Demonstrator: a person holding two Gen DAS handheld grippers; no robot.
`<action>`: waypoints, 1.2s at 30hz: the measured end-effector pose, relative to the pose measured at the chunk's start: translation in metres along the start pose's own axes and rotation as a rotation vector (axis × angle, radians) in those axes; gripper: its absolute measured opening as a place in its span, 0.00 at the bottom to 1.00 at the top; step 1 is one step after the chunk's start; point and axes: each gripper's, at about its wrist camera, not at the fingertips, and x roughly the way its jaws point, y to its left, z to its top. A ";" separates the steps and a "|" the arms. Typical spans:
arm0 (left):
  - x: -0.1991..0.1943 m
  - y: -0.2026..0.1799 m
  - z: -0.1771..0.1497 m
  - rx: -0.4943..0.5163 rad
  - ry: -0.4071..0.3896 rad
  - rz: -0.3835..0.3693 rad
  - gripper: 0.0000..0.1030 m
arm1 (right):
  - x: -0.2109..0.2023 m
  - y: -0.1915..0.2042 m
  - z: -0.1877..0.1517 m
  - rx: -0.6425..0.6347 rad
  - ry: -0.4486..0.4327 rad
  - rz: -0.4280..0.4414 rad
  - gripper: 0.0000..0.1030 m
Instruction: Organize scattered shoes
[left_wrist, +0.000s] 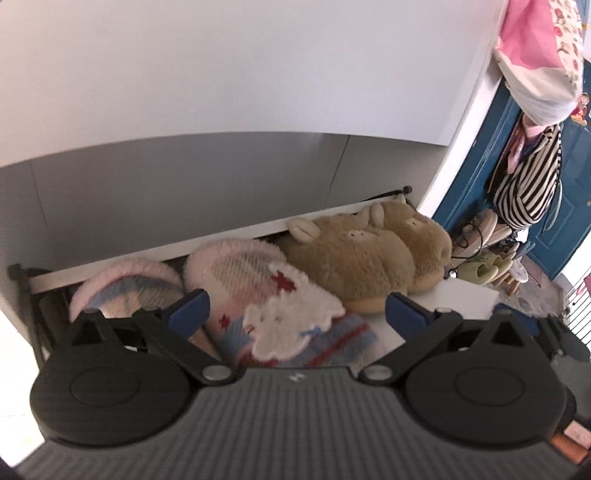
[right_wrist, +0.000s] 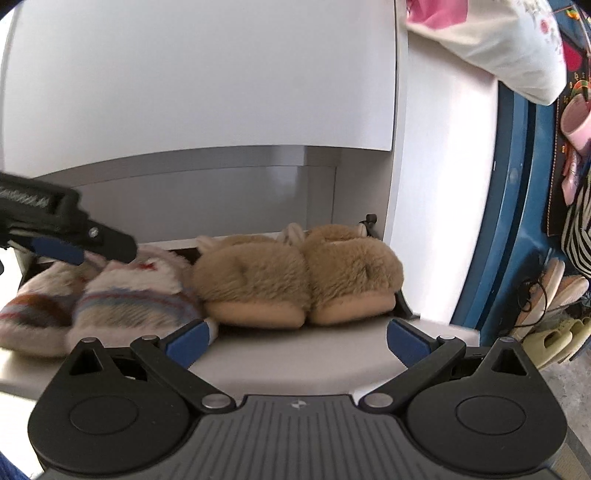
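A pair of pink striped fluffy slippers (left_wrist: 266, 295) lies on the left of the white shoe-cabinet shelf (left_wrist: 465, 295); a pair of tan plush animal slippers (left_wrist: 369, 254) lies to their right. My left gripper (left_wrist: 295, 310) is open, its fingers spread just above the nearer pink slipper, holding nothing. In the right wrist view the pink slippers (right_wrist: 122, 295) and tan slippers (right_wrist: 295, 280) sit side by side on the shelf (right_wrist: 295, 343). My right gripper (right_wrist: 295, 338) is open and empty in front of the tan pair. The left gripper (right_wrist: 74, 232) reaches in from the left over the pink slippers.
A blue door (left_wrist: 580, 184) stands to the right with a striped bag (left_wrist: 528, 184) hanging on it. Several more shoes (left_wrist: 484, 254) are stacked on the floor by the door. A white cabinet panel (right_wrist: 203, 74) hangs above the shelf.
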 end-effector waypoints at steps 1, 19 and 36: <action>-0.005 0.002 -0.004 -0.002 -0.004 0.001 1.00 | -0.003 0.003 -0.002 -0.002 -0.002 0.000 1.00; -0.033 0.026 -0.058 0.050 -0.087 0.188 1.00 | -0.062 0.069 -0.045 -0.034 0.002 -0.001 1.00; -0.069 0.073 -0.056 0.028 -0.145 0.166 1.00 | 0.020 0.097 0.004 -0.002 0.095 0.101 0.90</action>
